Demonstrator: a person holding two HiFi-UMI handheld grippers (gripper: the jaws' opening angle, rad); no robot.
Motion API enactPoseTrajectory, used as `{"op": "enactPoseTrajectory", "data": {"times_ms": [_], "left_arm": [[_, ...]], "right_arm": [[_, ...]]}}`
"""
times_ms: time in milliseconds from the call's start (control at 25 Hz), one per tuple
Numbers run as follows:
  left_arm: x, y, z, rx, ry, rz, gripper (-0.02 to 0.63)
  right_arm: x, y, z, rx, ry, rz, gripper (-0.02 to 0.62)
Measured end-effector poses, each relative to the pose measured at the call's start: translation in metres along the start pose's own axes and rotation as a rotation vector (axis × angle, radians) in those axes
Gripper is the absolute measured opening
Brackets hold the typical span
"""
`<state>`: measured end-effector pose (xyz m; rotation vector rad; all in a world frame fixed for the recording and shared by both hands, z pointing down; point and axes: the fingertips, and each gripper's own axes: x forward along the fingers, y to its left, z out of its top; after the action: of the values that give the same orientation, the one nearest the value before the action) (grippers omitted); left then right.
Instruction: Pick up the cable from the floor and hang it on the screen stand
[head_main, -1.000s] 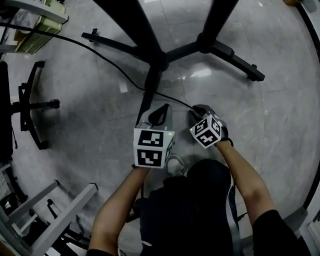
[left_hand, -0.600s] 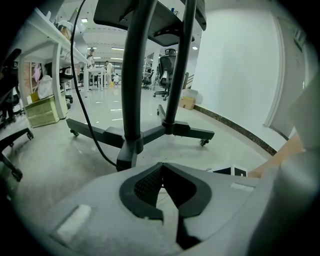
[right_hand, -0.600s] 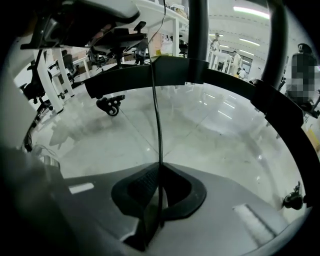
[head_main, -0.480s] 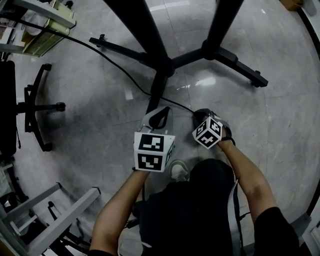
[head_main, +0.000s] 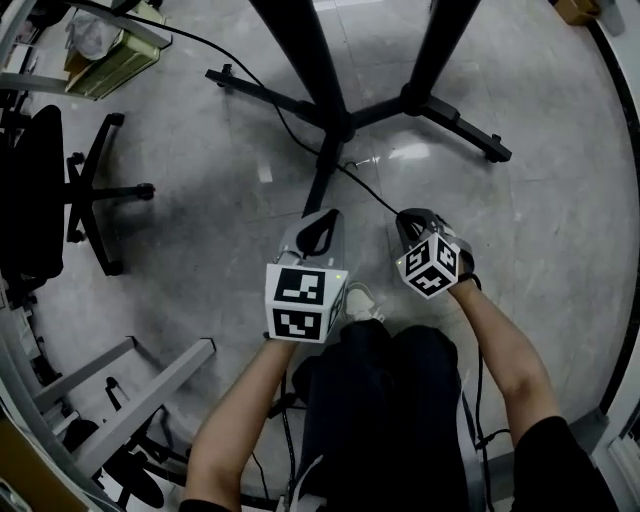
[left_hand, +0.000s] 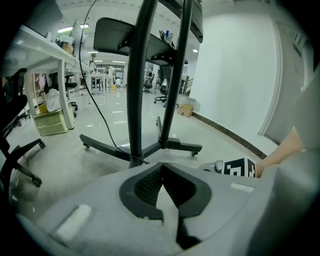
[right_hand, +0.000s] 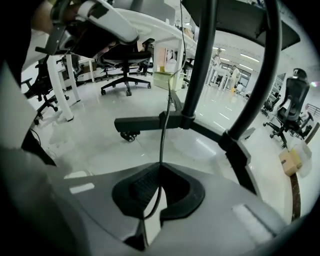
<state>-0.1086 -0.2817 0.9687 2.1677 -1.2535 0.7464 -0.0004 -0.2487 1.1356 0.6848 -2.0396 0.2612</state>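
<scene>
The thin black cable (head_main: 365, 190) runs from the upper left over the floor, past the stand's hub, to my right gripper (head_main: 412, 222). In the right gripper view the cable (right_hand: 162, 145) passes between the jaws of the right gripper (right_hand: 159, 169), which is shut on it. The black screen stand (head_main: 340, 122), with its splayed legs and two posts, stands just ahead of both grippers. My left gripper (head_main: 318, 232) hovers to the left of the right one; in its own view, the left gripper (left_hand: 161, 169) is shut on nothing. The stand's posts (left_hand: 136, 90) rise straight in front of it.
A black office chair (head_main: 60, 190) stands at the left, a grey desk frame (head_main: 130, 385) at the lower left, and a yellowish bin (head_main: 115, 62) at the top left. The person's white shoe (head_main: 360, 300) is below the grippers. More chairs (right_hand: 125, 60) and a cardboard box (right_hand: 292, 162) stand farther off.
The head view has shifted, so more of the chair at the left shows. The cable from the stand's hub to the right gripper runs straighter and longer. Both grippers stay shut.
</scene>
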Motion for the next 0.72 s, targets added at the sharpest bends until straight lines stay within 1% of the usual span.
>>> {"op": "enactPoseTrajectory", "data": {"times_ms": [80, 160, 360, 520, 640, 720], "left_arm": [[-0.025, -0.007, 0.018, -0.012, -0.007, 0.003, 0.0], [-0.049, -0.016, 0.037, -0.006, -0.012, 0.008, 0.0], [-0.11, -0.041, 0.1, -0.006, -0.06, 0.01, 0.002], [-0.177, -0.06, 0.146, 0.002, -0.097, 0.015, 0.002], [-0.223, -0.071, 0.19, 0.009, -0.143, 0.019, 0.002], [-0.245, -0.078, 0.216, 0.034, -0.178, 0.028, 0.002]], "right_arm": [[-0.032, 0.002, 0.018, -0.007, -0.016, -0.008, 0.011], [-0.066, 0.005, 0.037, -0.018, -0.029, -0.012, 0.011], [-0.161, 0.0, 0.088, -0.08, -0.082, -0.044, 0.011], [-0.257, 0.008, 0.134, -0.166, -0.131, -0.074, 0.009], [-0.33, 0.0, 0.173, -0.256, -0.161, -0.12, 0.011], [-0.369, -0.007, 0.195, -0.314, -0.181, -0.147, 0.011]]}}
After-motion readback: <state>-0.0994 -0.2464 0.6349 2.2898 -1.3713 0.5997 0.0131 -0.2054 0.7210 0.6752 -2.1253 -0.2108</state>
